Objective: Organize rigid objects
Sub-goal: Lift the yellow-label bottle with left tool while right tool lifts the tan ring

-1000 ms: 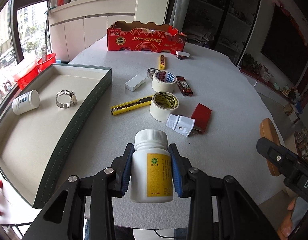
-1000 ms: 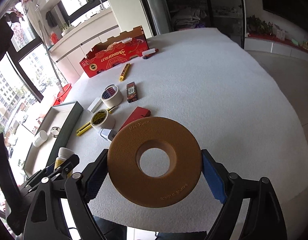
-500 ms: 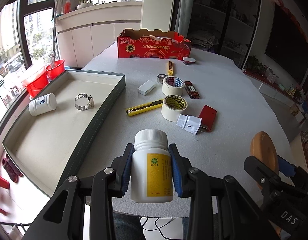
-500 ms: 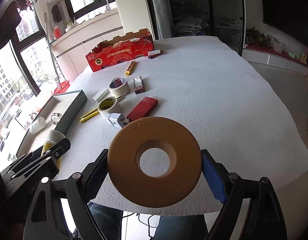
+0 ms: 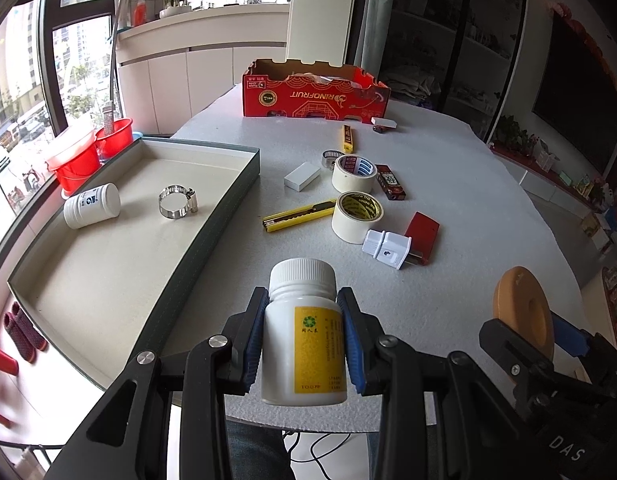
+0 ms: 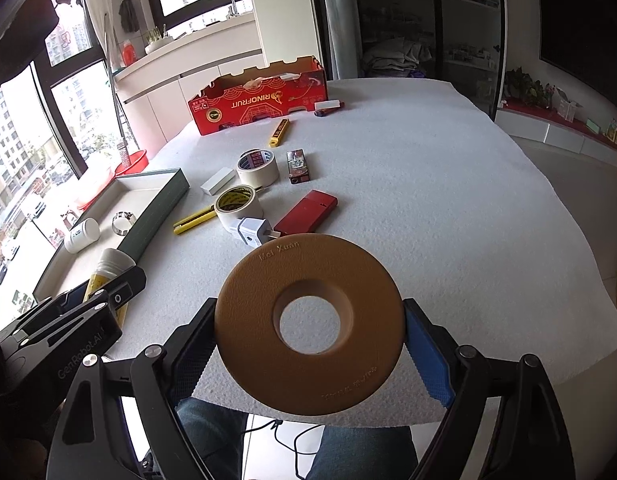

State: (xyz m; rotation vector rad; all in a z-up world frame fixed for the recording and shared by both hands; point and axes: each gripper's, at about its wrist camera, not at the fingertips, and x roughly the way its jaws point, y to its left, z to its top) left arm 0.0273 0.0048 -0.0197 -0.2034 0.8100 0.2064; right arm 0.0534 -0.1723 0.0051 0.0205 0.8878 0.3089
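At far left the shallow grey-green rectangular tray (image 5: 228, 216) holds a small white plastic bottle (image 5: 91, 205) lying on its side and, just beside it, a metal hose clamp (image 5: 176, 201). The left gripper (image 5: 304, 338) is clenched on an upright white pill bottle with a yellow label (image 5: 304, 344) over the near edge of the white felt-covered table (image 5: 468, 184). Beyond lie a yellow utility knife (image 5: 298, 216) and two rolls of cream tape — close together. Rightmost, the right gripper (image 6: 310, 344) grasps a tan ring-shaped disc (image 6: 310, 324) by its rim.
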